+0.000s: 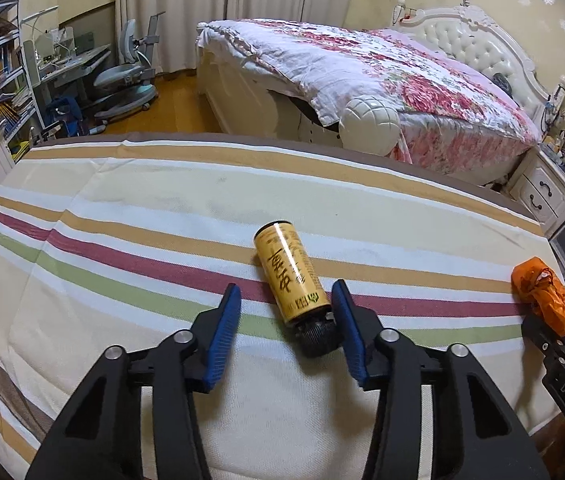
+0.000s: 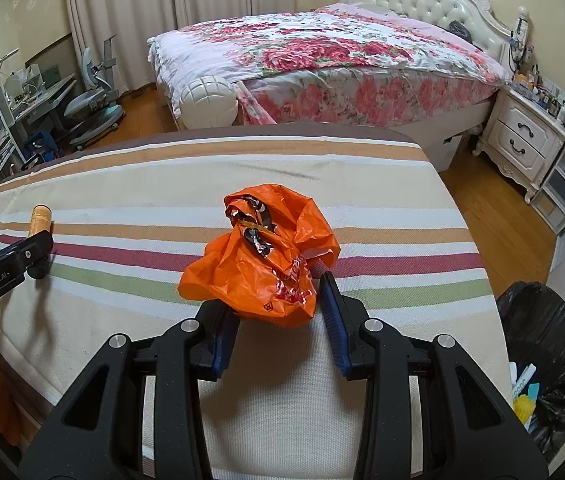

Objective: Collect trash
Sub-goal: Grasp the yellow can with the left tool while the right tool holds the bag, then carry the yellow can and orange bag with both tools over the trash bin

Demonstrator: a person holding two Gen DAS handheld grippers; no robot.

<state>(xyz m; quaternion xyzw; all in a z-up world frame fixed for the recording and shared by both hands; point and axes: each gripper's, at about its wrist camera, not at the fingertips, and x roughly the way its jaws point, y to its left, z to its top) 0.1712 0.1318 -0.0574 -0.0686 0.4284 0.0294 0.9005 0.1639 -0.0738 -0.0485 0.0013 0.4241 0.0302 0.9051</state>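
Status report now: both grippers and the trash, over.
Left gripper open around lying yellow bottle. Right gripper open around orange bag. Nothing blocking.

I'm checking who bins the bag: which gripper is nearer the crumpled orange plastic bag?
Right. The right gripper straddles the crumpled orange plastic bag; the left gripper sits farther left, around the yellow bottle.
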